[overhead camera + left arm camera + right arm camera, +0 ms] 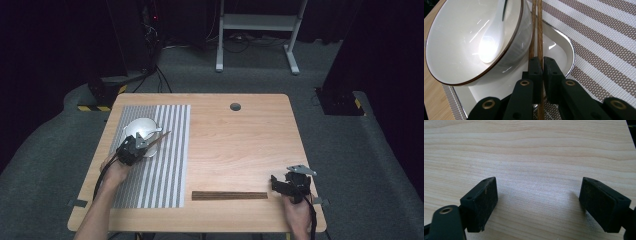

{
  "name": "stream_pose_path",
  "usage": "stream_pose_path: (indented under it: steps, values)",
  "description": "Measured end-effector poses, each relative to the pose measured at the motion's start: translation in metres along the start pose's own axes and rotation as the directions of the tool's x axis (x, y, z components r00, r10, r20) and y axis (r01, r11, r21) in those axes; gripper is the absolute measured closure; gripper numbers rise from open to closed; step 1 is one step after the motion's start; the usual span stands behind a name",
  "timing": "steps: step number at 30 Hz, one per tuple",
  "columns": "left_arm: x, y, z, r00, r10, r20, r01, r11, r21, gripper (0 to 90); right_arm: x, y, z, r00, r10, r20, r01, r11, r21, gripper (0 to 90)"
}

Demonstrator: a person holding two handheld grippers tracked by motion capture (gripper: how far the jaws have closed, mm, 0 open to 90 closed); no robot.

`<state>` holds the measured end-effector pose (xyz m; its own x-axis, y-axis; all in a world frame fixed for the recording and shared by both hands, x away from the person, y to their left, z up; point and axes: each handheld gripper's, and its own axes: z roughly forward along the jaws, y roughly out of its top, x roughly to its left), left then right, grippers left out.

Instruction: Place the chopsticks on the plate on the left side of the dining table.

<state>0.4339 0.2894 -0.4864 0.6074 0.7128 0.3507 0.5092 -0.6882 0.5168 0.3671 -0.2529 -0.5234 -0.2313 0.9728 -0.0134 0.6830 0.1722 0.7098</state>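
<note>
A white bowl (140, 128) with a brown rim (474, 40) stands on a white plate (560, 47) at the back of the striped placemat (165, 170). A white spoon (491, 42) lies inside the bowl. My left gripper (134, 147) (542, 63) is just in front of the bowl, shut on a pair of brown chopsticks (537, 30). The chopsticks (160, 138) point up and right past the bowl's side, above the plate. Near the table's front right corner my right gripper (281, 183) (537, 202) stands open over bare wood, with nothing between its jaws.
A long dark brown strip (230, 195) lies flat near the front edge, between the placemat and the right gripper. The wooden table (240, 145) has a round cable hole (235, 106) at the back. A metal frame (257, 22) stands on the floor beyond.
</note>
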Motion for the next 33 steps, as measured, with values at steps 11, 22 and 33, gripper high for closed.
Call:
stream_pose_path:
  steps: [11,22,33]
  values:
    - [0.002,0.001,0.001,1.0,0.005,-0.003,-0.005,1.0,0.0,82.7,0.0,0.0,0.0,1.0,0.002,0.0,-0.002,1.0,0.0,14.8]
    - [0.002,-0.001,-0.001,0.9998,-0.02,0.003,0.02,0.9996,-0.018,77.5,0.0,0.0,0.0,1.0,0.0,0.0,0.0,1.0,0.0,14.8]
    - [0.002,-0.008,-0.01,0.9955,-0.094,0.013,0.095,0.9935,-0.063,73.5,0.0,0.0,0.0,1.0,0.0,0.0,0.0,1.0,0.0,14.8]
